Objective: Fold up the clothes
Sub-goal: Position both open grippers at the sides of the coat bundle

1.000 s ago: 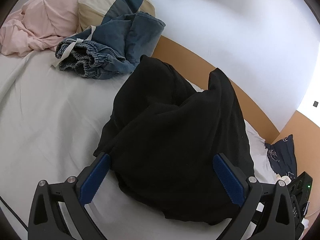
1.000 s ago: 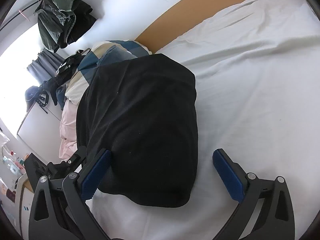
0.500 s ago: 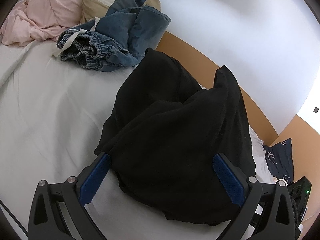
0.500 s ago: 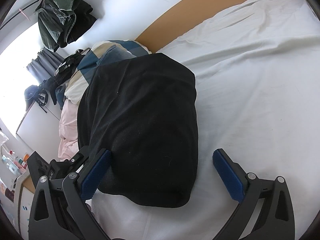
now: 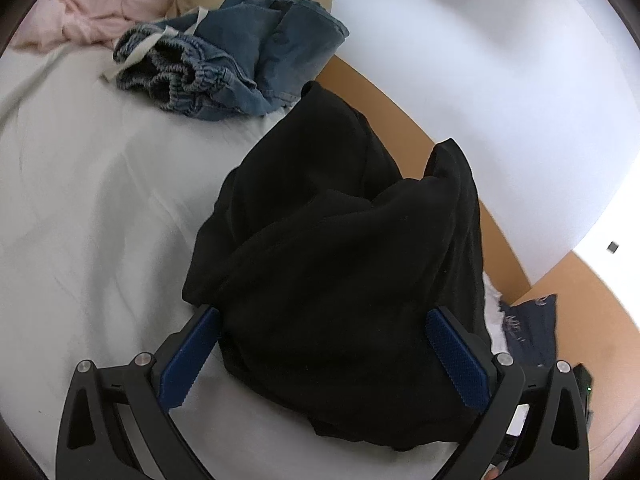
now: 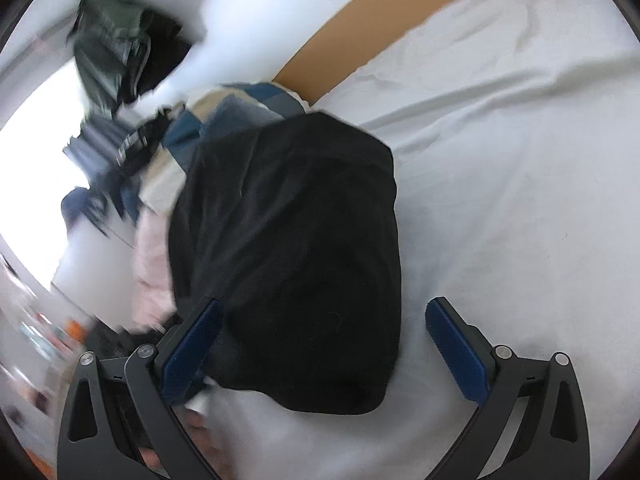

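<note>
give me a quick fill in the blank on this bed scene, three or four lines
1. The big garment between the left gripper jaws is coloured ____.
2. Both the left gripper and right gripper have their jaws ____.
3. The denim shorts lie on a ____ bed sheet.
4. Behind the shorts sits a crumpled ____ garment.

Missing words: black; open; white; pink
</note>
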Action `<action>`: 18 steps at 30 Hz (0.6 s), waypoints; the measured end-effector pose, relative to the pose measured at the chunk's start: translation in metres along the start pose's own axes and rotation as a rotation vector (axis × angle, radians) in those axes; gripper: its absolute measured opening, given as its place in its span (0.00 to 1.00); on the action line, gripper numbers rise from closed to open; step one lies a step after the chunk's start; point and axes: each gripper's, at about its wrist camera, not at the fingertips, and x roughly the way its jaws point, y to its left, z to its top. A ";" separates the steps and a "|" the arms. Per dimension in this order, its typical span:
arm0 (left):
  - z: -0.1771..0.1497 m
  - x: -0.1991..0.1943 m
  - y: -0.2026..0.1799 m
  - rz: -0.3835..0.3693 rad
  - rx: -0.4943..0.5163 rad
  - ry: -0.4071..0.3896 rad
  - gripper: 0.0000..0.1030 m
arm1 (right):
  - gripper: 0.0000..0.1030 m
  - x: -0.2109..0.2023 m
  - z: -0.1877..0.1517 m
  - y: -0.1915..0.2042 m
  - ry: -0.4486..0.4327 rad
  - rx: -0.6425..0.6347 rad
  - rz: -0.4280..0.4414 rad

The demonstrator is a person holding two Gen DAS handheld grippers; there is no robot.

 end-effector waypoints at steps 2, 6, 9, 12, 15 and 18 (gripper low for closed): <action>0.001 0.002 0.003 -0.024 -0.022 0.020 1.00 | 1.00 -0.001 0.014 -0.006 0.040 0.050 0.016; 0.002 0.004 0.008 -0.055 -0.054 0.038 1.00 | 1.00 0.013 0.048 -0.012 0.120 0.036 0.038; -0.001 0.003 0.006 -0.061 -0.058 0.040 1.00 | 1.00 0.041 0.072 -0.018 0.187 0.044 0.094; 0.001 0.005 0.006 -0.070 -0.061 0.043 1.00 | 1.00 0.073 0.081 -0.014 0.250 0.009 0.115; 0.000 0.008 0.003 -0.058 -0.049 0.048 1.00 | 1.00 0.102 0.084 0.001 0.315 -0.075 0.144; -0.003 0.007 -0.001 -0.044 -0.040 0.043 1.00 | 0.95 0.116 0.082 0.005 0.337 -0.106 0.188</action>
